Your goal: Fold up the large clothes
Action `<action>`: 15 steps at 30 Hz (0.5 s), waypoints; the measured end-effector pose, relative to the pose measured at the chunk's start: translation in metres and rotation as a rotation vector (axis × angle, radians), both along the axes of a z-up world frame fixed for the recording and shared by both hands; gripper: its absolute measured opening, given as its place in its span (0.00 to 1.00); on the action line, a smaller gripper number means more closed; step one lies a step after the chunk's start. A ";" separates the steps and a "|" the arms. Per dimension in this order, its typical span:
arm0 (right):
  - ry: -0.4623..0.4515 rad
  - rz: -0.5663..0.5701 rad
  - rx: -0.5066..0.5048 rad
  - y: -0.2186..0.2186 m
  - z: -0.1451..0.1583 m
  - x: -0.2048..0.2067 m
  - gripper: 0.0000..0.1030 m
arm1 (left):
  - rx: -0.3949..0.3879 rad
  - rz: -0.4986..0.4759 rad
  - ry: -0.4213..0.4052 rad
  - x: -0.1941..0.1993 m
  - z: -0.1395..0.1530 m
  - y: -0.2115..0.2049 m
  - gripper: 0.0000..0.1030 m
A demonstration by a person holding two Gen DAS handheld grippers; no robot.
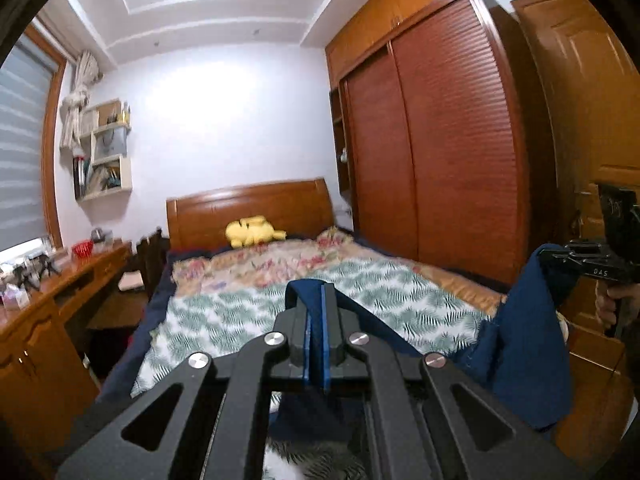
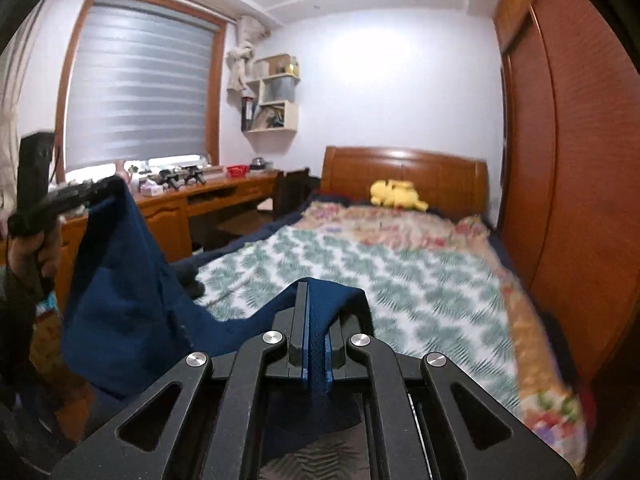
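I have the left hand-held gripper (image 1: pixel 316 320) and the right hand-held gripper (image 2: pixel 318 320) each clamped on an edge of the dark blue garment (image 2: pixel 120 280), which hangs between them above the bed (image 1: pixel 360 280). I should keep both grips level and spread it taut before laying it flat.

Ahead of both sets of jaws lies the bed (image 1: pixel 304 280), its headboard (image 1: pixel 248 208) at the far end against the wall. A plush toy (image 1: pixel 254 231) lies on the bed just before the headboard. Left of the bed stands the table (image 2: pixel 188 200), with a chair (image 2: pixel 292 192) between them. Above the table, shelves (image 2: pixel 276 96) hang on the wall. A wardrobe (image 1: pixel 432 160) stands right of the bed. The garment (image 2: pixel 132 280) hangs between the left gripper (image 1: pixel 316 320) and the right gripper (image 2: pixel 316 320).
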State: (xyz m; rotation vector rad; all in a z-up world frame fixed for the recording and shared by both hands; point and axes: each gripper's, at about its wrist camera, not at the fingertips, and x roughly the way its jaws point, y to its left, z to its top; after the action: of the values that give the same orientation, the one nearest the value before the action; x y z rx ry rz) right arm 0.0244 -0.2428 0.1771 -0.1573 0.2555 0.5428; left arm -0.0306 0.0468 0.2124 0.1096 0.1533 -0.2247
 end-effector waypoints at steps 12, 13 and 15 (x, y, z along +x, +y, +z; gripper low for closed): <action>0.120 -0.116 -0.084 -0.002 -0.048 0.110 0.03 | 0.038 0.049 0.187 0.116 -0.067 0.015 0.01; 0.181 -0.116 -0.097 0.004 -0.076 0.131 0.03 | 0.040 0.047 0.215 0.126 -0.080 0.014 0.01; 0.253 -0.113 -0.147 0.015 -0.121 0.159 0.03 | 0.056 0.061 0.264 0.151 -0.112 0.013 0.01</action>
State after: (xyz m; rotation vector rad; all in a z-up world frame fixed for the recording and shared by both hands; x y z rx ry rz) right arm 0.1831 -0.2275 0.0565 -0.2160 0.5484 0.4314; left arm 0.1206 0.0602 0.1008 0.1304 0.4249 -0.1735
